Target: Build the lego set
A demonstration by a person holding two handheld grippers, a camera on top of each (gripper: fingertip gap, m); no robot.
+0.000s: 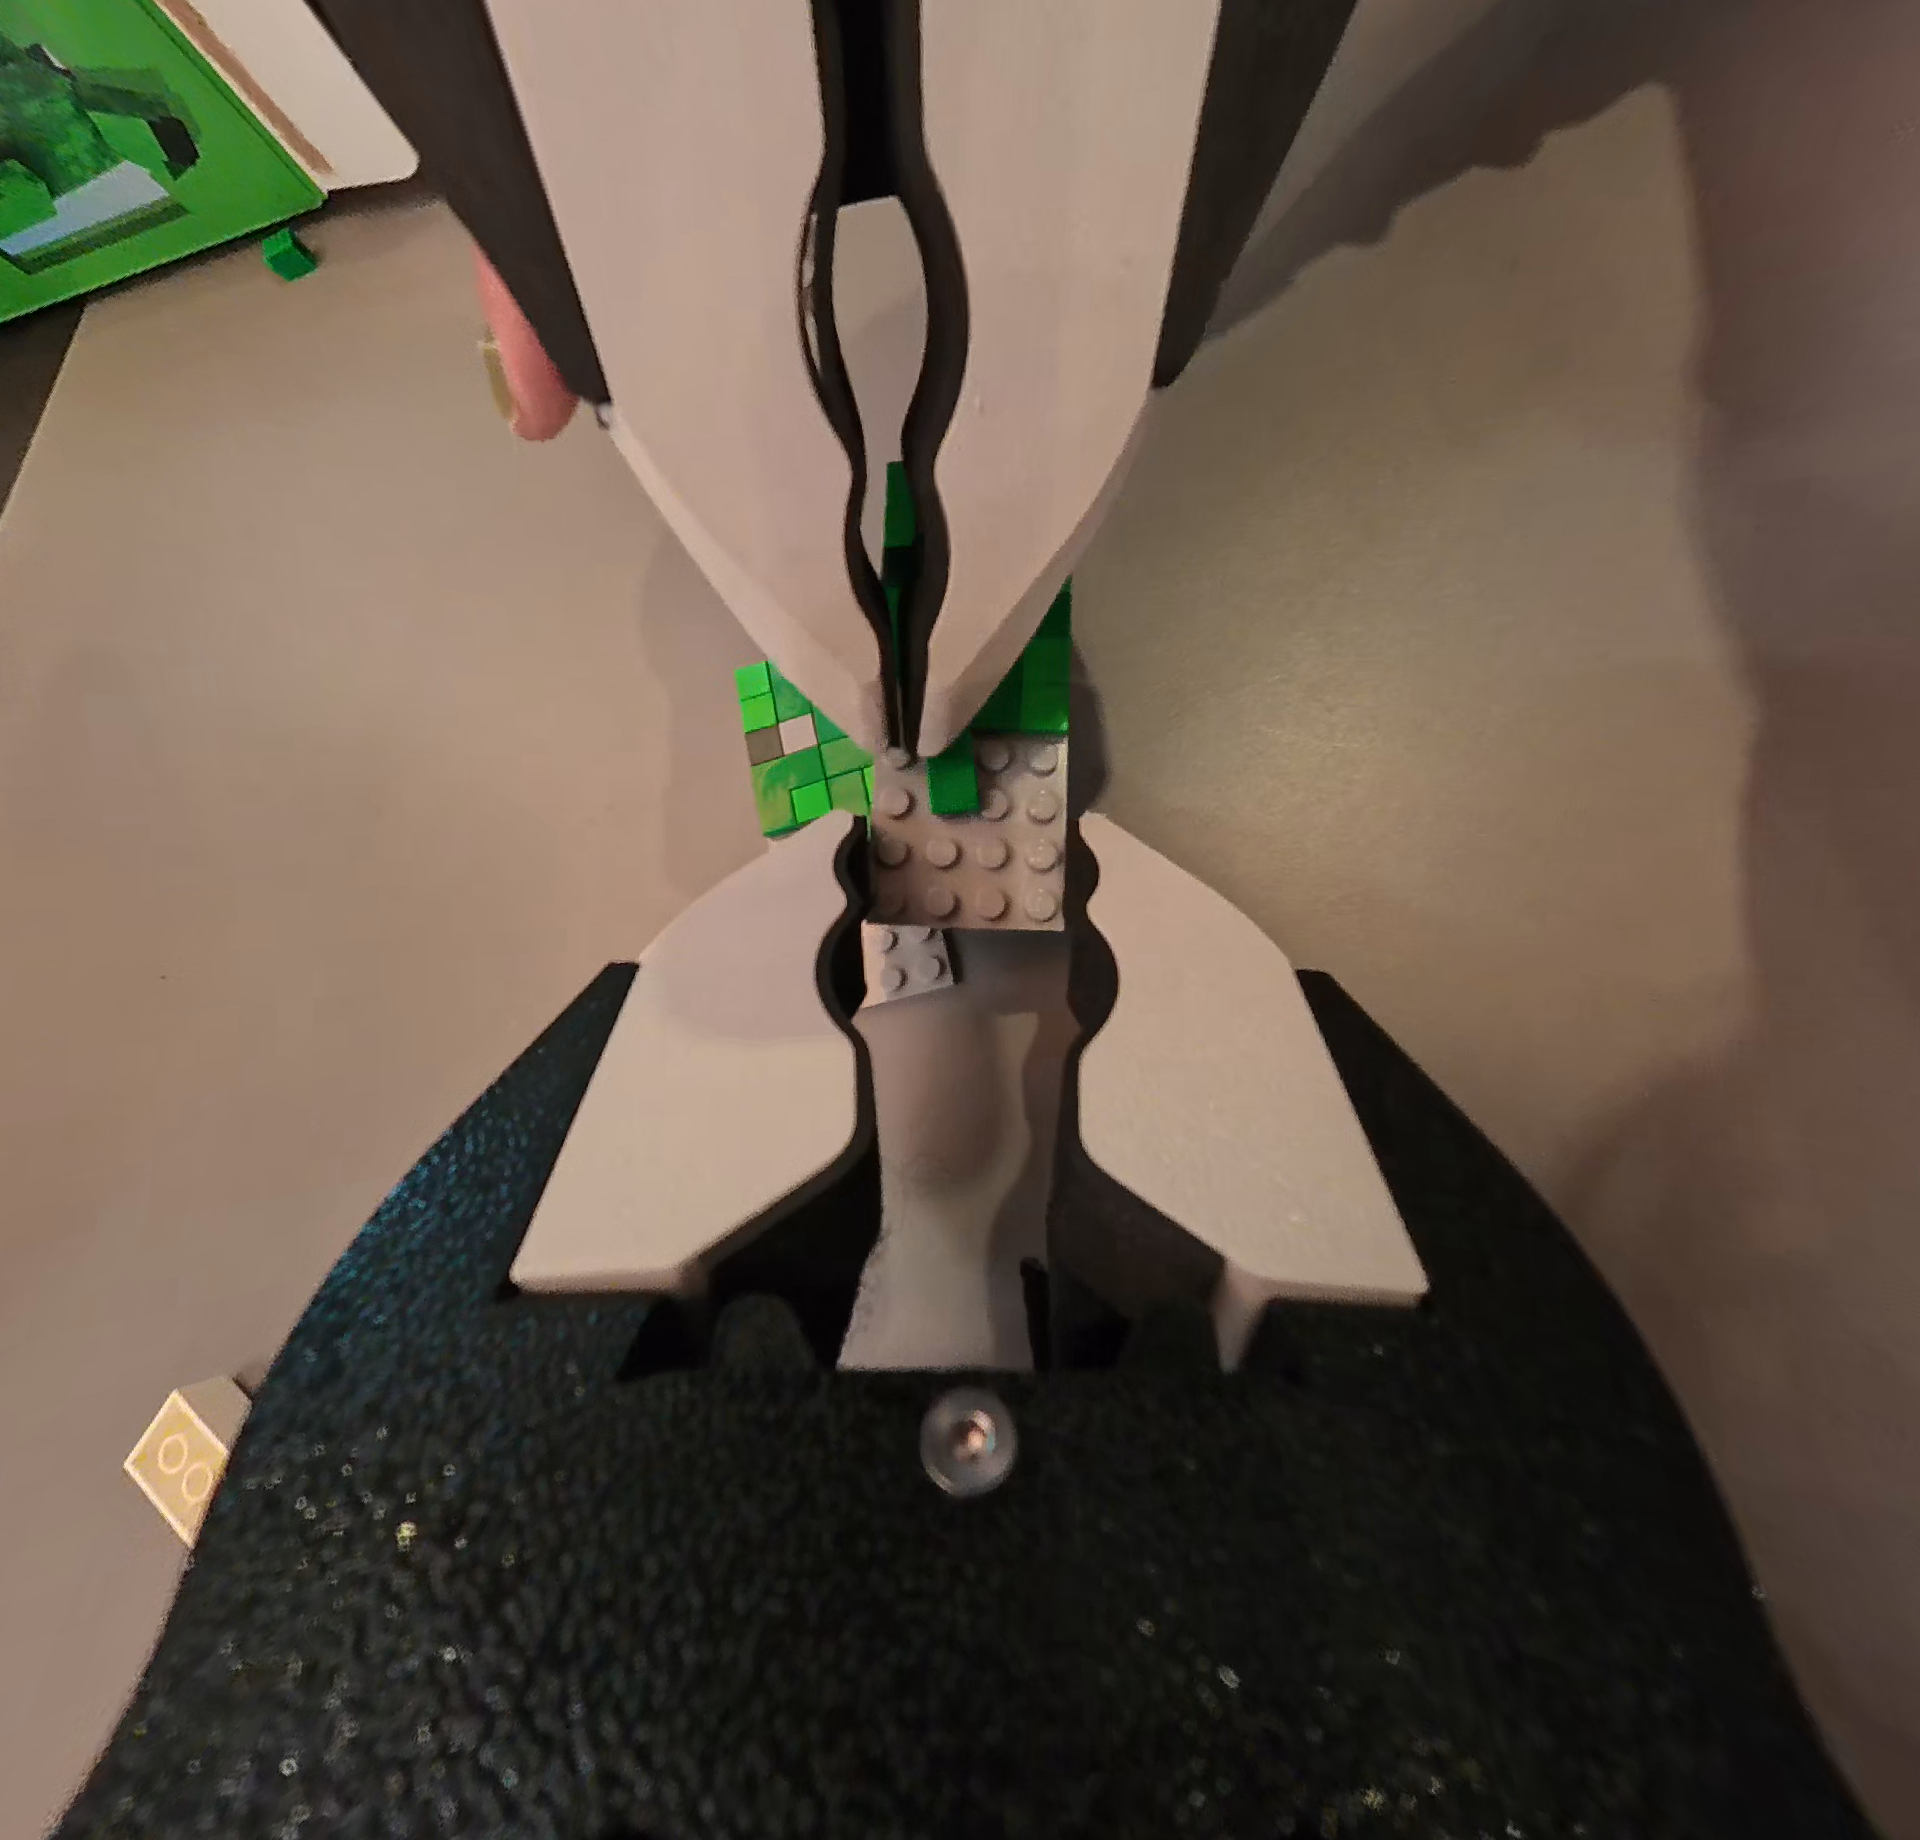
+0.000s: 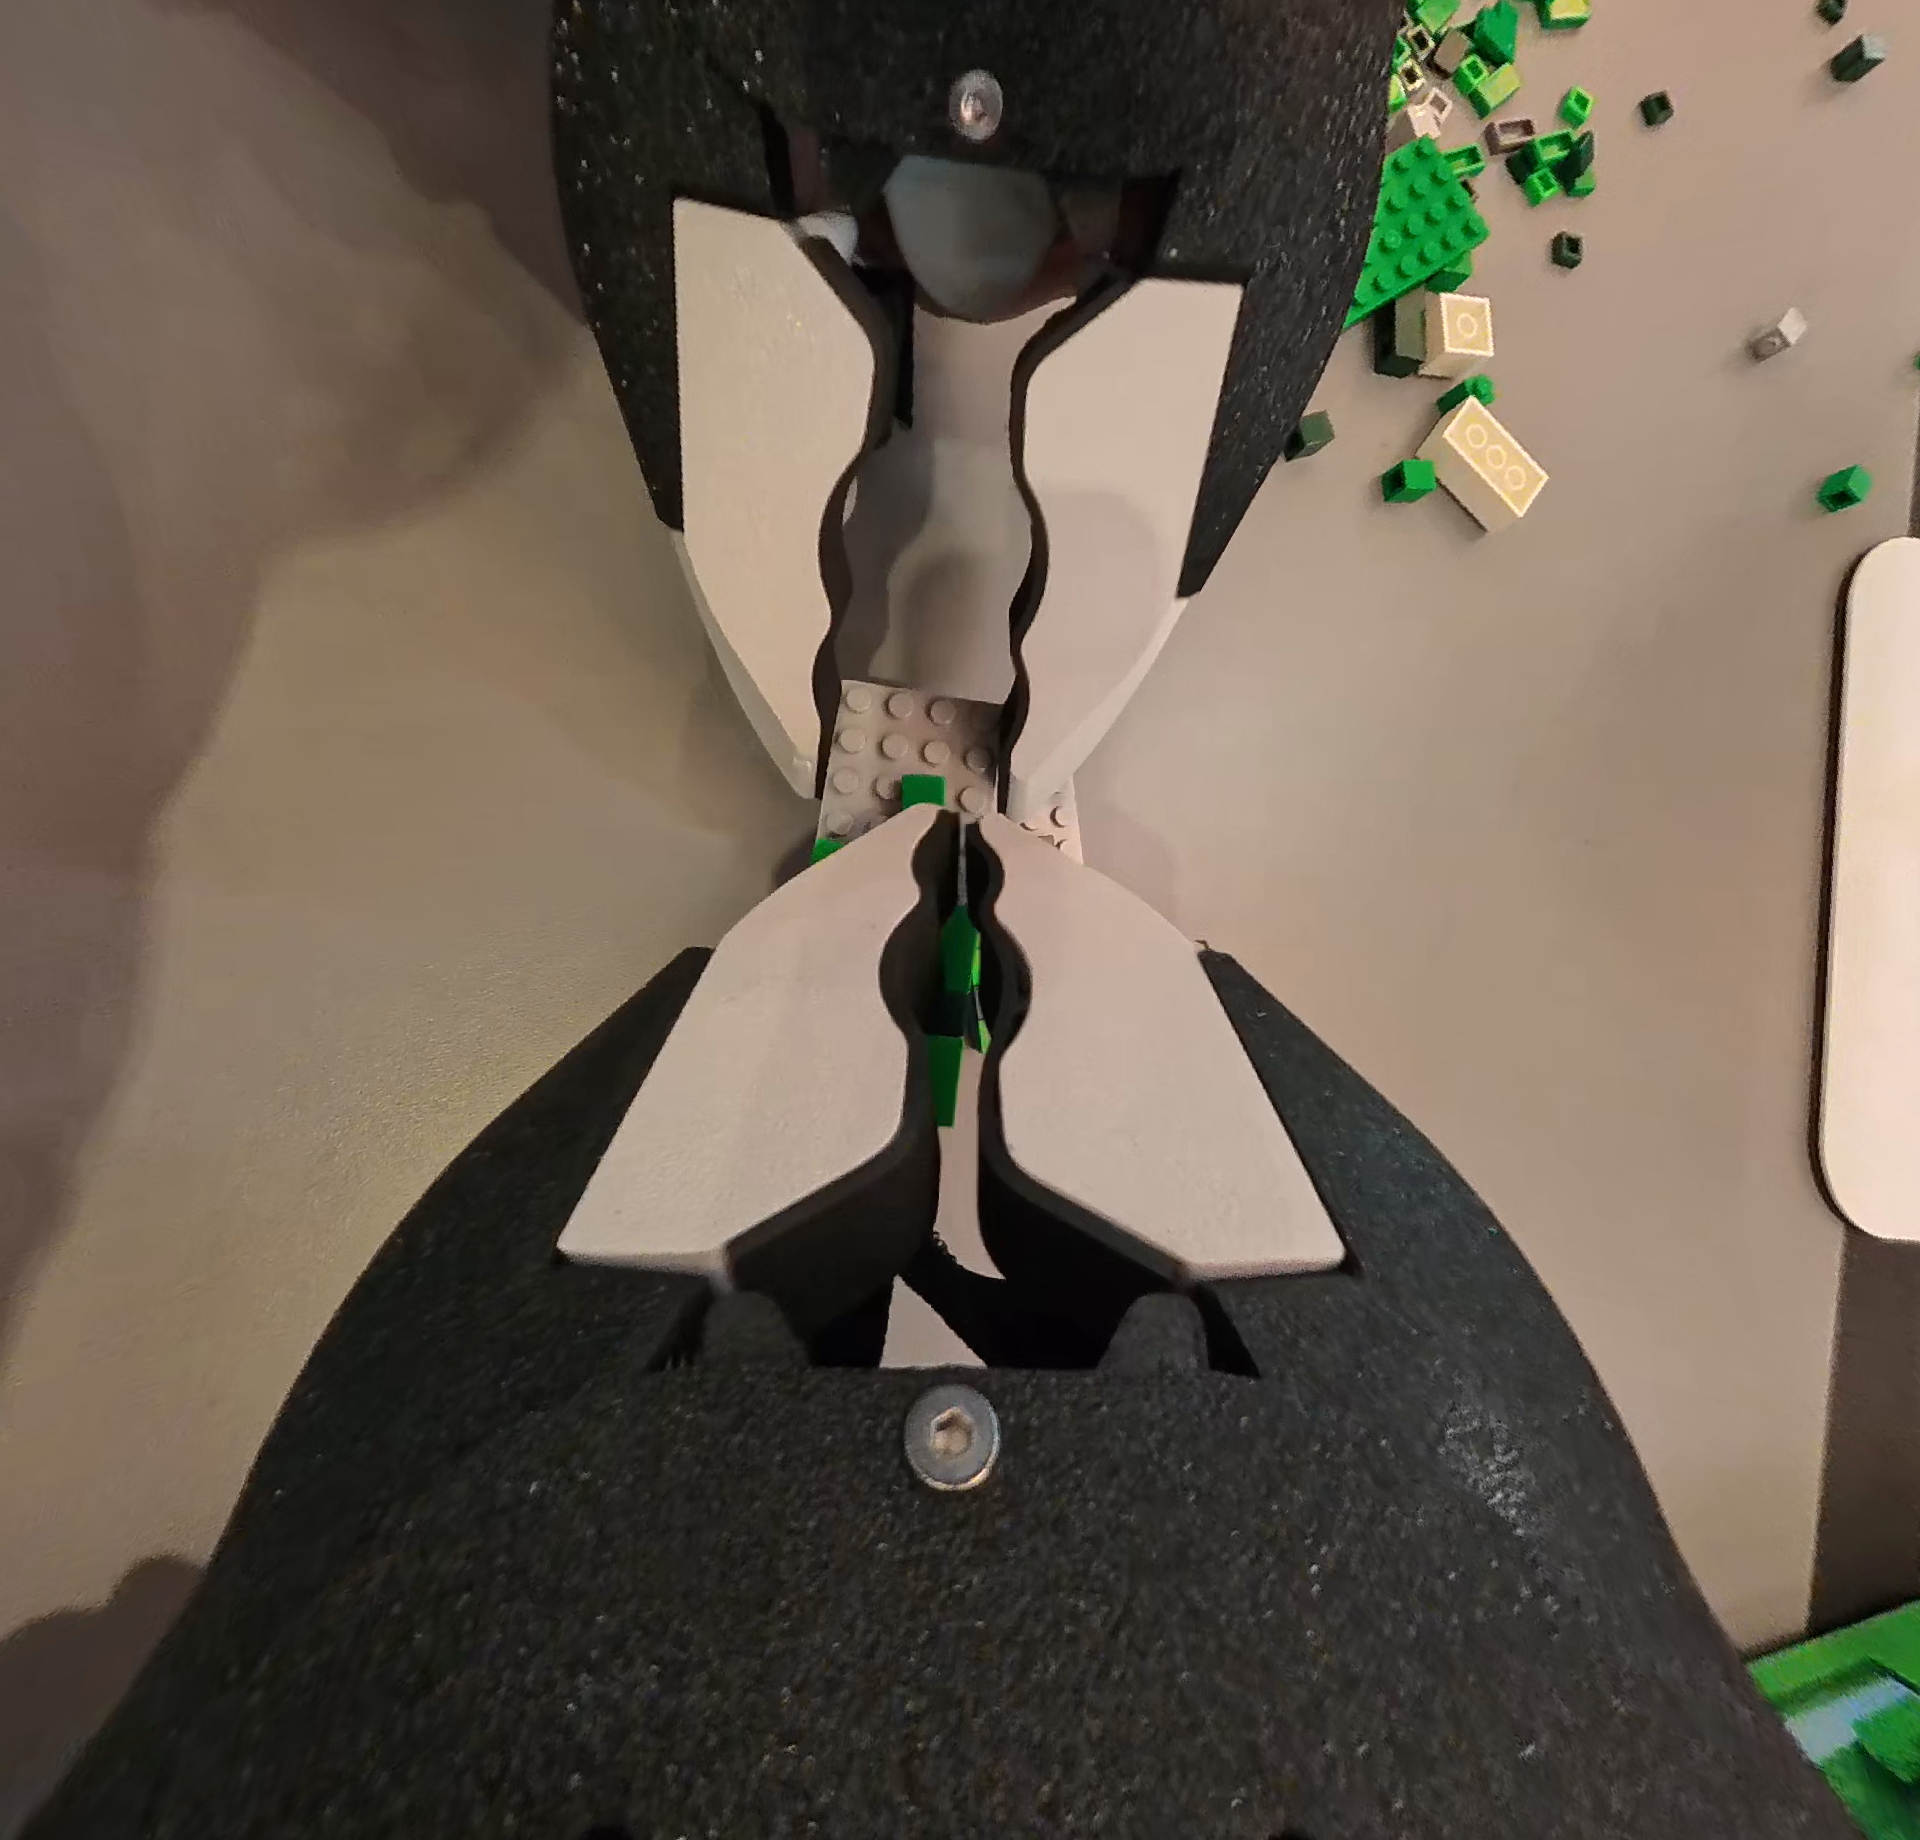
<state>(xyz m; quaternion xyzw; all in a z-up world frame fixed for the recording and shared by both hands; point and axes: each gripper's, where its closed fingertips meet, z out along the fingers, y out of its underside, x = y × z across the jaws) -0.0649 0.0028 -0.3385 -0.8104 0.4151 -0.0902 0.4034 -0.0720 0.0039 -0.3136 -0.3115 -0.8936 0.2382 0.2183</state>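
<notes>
We see the left tongs (image 1: pixel 966 860) reach forward low over the table (image 1: pixel 1455 751), part open, both pads pressing the sides of a grey studded plate (image 1: pixel 971 865). The right tongs (image 2: pixel 951 824) face them tip to tip, closed, tips down on the plate's far edge beside a green tile (image 1: pixel 954 784) and green blocks (image 1: pixel 800 751).

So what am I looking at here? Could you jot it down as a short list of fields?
setting: beige table
left gripper: clamped on the sides of a grey studded plate
right gripper: fingers shut, tips at the plate's far edge
on plate: small green piece
nearby: green box, loose green bricks
</notes>
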